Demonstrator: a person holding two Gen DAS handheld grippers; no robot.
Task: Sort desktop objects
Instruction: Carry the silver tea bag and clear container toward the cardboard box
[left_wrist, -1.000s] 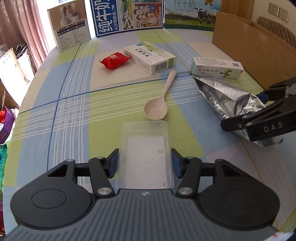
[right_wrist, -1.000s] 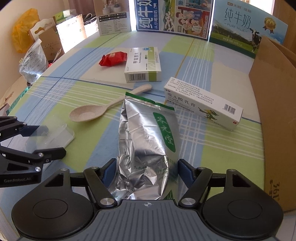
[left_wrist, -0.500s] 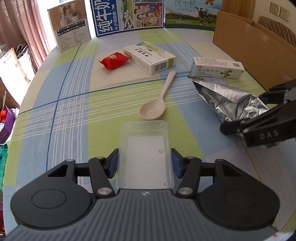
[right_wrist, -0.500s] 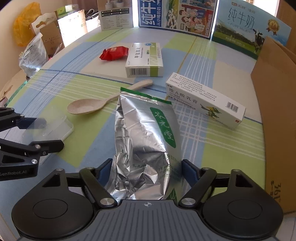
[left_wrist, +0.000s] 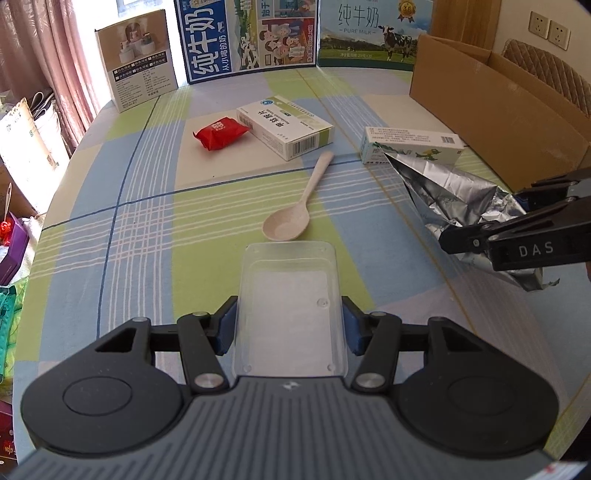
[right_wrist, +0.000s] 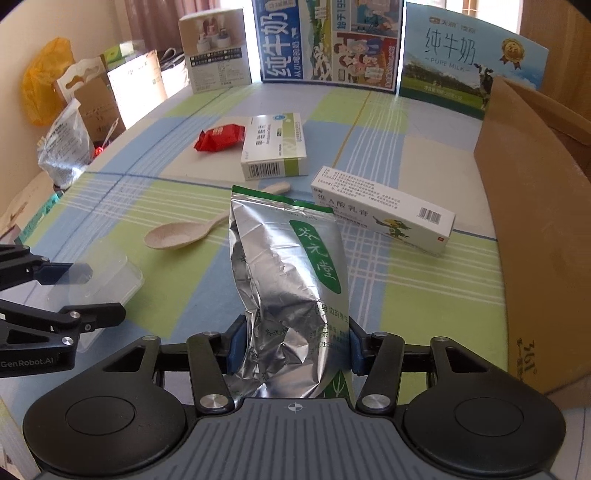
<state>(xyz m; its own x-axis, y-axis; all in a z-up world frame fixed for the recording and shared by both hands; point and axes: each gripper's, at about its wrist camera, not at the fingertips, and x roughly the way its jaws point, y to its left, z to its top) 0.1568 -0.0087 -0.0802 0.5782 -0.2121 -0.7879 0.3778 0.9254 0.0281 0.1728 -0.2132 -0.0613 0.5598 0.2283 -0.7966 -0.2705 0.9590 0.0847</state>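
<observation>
Daylight pours in from behind the pinkish-brown curtains (left_wrist: 55, 55) at the far left, washing across a tablecloth (left_wrist: 147, 236) checked in pale blue, green and cream. Along the table's far edge stands a row of printed display boards (left_wrist: 243, 37), one of them a pure-milk board (right_wrist: 469, 62) with a cow on it, and beyond them on the right there's a pale wall with two sockets (left_wrist: 548, 27) and the quilted back of a chair (left_wrist: 543, 70). Off the table's left side it's clutter: paper bags (right_wrist: 92, 99), a yellow plastic bag (right_wrist: 40, 81) against a cream wall, and a clear plastic bag (right_wrist: 64, 147).
</observation>
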